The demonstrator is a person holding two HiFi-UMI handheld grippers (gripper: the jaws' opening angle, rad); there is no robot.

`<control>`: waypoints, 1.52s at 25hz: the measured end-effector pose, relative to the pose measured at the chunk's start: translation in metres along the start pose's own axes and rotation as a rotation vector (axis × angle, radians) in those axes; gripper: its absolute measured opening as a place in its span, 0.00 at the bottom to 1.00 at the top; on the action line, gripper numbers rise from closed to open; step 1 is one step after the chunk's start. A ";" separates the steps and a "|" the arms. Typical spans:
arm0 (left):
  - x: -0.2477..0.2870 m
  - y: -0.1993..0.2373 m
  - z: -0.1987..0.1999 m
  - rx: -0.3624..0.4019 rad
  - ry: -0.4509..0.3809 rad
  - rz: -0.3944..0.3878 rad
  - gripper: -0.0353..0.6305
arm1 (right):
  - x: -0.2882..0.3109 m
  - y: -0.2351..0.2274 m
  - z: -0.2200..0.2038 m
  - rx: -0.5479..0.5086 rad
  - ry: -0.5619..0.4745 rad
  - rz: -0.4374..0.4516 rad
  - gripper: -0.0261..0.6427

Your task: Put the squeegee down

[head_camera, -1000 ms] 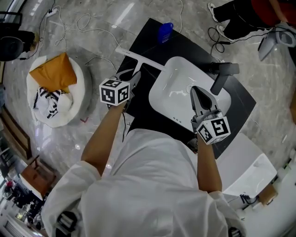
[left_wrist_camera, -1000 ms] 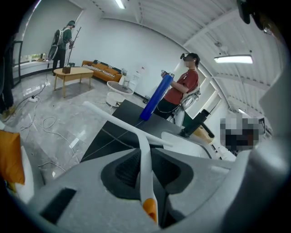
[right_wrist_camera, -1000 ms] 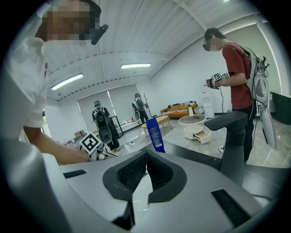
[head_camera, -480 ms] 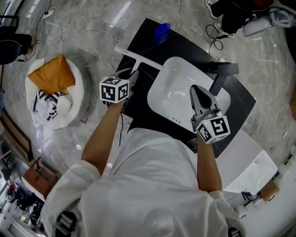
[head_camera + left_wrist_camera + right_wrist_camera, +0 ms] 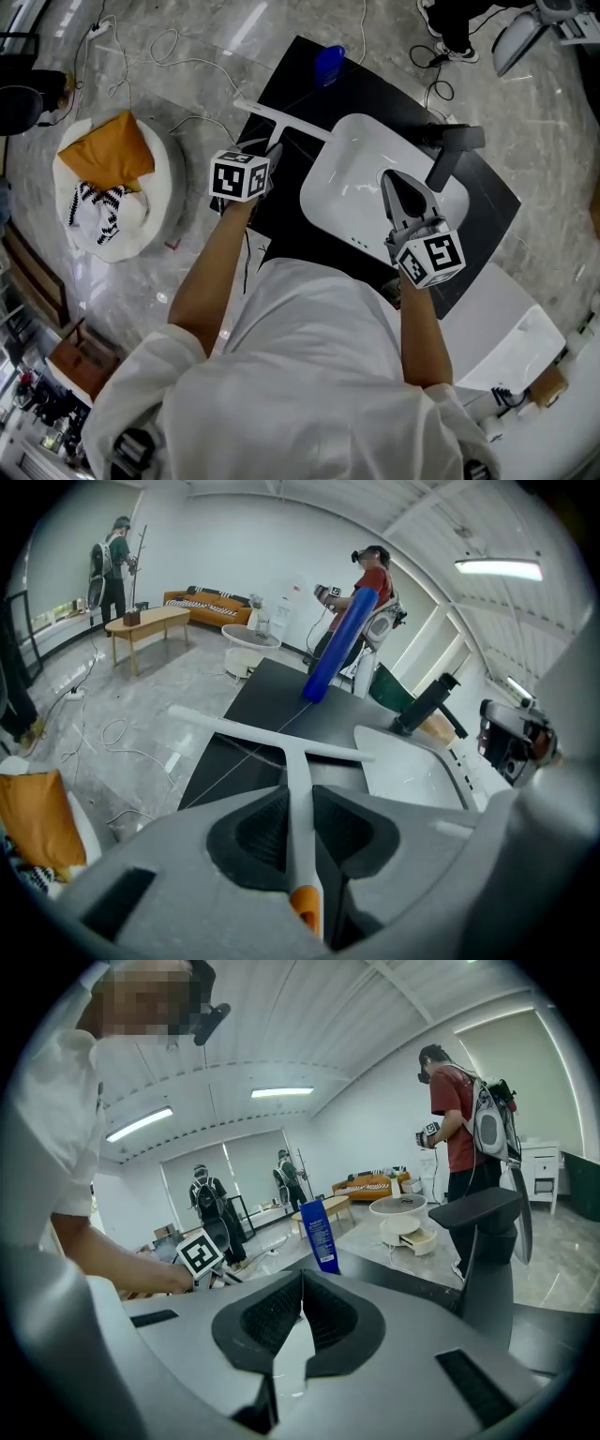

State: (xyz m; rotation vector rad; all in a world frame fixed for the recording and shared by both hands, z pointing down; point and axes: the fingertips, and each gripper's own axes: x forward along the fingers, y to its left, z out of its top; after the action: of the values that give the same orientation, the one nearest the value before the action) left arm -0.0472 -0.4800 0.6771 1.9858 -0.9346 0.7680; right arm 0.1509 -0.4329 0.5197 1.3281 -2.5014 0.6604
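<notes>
The left gripper point(image 5: 272, 155), jaws just easing open, pinches the squeegee point(image 5: 281, 120) handle, blade seemingly resting on the black countertop point(image 5: 375, 89) (release beginning, likely); the right gripper point(image 5: 394, 183) waits, jaws together, empty.

One white squeegee point(image 5: 281, 119), one white basin point(image 5: 342, 206), one black faucet point(image 5: 448, 155) and one blue bottle point(image 5: 329, 64) sat on one black countertop point(image 5: 286, 220); at left, one round white stool point(image 5: 165, 202) carried one orange cushion point(image 5: 108, 150) and one striped cloth point(image 5: 98, 202)
</notes>
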 end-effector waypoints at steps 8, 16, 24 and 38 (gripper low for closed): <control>0.004 0.001 -0.005 0.052 0.053 0.065 0.20 | -0.006 0.000 -0.001 0.007 -0.009 -0.010 0.06; -0.003 -0.003 0.001 0.059 0.000 0.061 0.30 | -0.018 0.004 0.000 0.000 -0.027 -0.007 0.06; -0.063 -0.004 0.045 0.125 -0.245 0.163 0.30 | -0.051 0.015 0.005 -0.028 -0.077 -0.002 0.06; -0.233 -0.174 0.061 0.257 -0.759 -0.018 0.08 | -0.182 0.076 0.046 -0.156 -0.280 0.090 0.06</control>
State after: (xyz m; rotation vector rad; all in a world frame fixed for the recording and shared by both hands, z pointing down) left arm -0.0204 -0.3817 0.3982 2.5702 -1.2797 0.0933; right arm 0.1908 -0.2869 0.3846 1.3374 -2.7798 0.3044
